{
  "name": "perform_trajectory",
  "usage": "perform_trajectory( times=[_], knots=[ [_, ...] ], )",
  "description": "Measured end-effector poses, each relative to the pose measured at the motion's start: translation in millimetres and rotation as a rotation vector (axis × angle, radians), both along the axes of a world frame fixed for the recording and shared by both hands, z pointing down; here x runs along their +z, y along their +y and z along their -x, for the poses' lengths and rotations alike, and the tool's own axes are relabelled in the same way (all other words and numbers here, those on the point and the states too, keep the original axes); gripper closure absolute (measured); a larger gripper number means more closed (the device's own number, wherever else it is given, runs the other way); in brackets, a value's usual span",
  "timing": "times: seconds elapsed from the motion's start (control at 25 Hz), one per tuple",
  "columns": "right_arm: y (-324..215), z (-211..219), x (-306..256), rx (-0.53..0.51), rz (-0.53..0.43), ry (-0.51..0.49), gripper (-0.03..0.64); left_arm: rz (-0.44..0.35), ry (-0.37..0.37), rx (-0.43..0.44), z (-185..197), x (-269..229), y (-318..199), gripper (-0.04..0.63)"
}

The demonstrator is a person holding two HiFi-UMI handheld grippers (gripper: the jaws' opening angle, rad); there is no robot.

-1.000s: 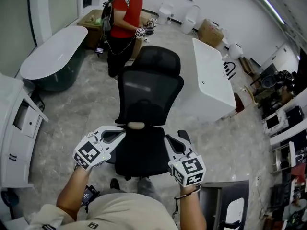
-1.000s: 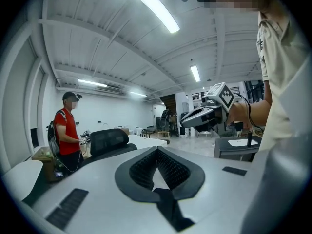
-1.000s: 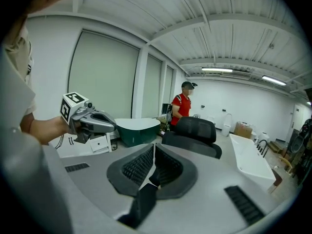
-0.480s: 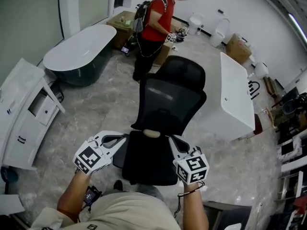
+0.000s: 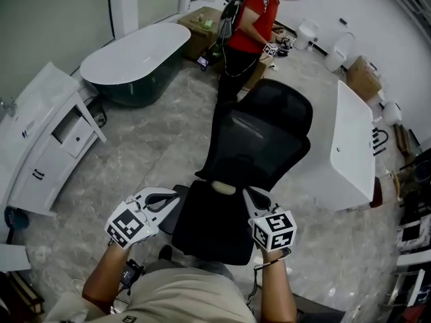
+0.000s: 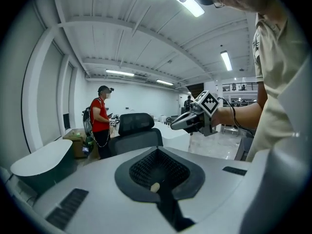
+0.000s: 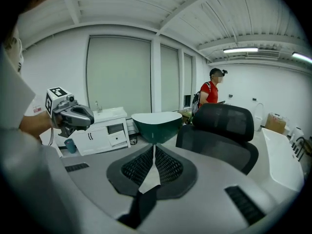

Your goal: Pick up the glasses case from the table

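No glasses case and no table top with one show in any view. In the head view my left gripper (image 5: 176, 193) and right gripper (image 5: 251, 194) are held out side by side over the seat of a black office chair (image 5: 259, 136), tips pointing away from me. Both have their jaws together with nothing between them. The left gripper view looks along my left gripper (image 6: 154, 186) past the right gripper (image 6: 174, 126) to the chair's headrest. The right gripper view looks along my right gripper (image 7: 152, 167) toward a bathtub, with the left gripper (image 7: 89, 117) at its left.
A person in a red shirt (image 5: 250, 20) stands beyond the chair with a marker cube in hand. A green-and-white bathtub (image 5: 135, 52) and a white vanity cabinet (image 5: 47, 126) stand at left. A white tub (image 5: 353, 143) stands at right on the marble floor.
The view has swung left: chair, person and right tub slid rightward in frame, and the bathtub and cabinet came further in. Both grippers sank slightly and stayed shut.
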State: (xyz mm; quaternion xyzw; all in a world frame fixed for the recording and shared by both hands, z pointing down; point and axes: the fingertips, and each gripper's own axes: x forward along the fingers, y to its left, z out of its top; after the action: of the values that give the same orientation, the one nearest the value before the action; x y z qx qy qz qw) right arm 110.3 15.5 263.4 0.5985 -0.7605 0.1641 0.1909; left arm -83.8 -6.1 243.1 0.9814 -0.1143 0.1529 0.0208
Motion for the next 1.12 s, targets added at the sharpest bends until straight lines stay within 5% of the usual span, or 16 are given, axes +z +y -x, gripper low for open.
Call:
perform_trajectory(
  times=[0.8,0.96,1.12],
  knots=[
    [-67,-66,152,-0.132,0.22,0.025,0.589,0.177,-0.061,-0.116,-36,69,-3,0.58],
    [-79,-68,191,-0.17,0.264,0.059,0.589,0.165,-0.096,-0.112,-34,93,-5,0.578],
    [-90,-69,230,-0.209,0.306,0.085,0.584,0.241,-0.095,-0.163,-35,106,-8,0.58]
  ],
)
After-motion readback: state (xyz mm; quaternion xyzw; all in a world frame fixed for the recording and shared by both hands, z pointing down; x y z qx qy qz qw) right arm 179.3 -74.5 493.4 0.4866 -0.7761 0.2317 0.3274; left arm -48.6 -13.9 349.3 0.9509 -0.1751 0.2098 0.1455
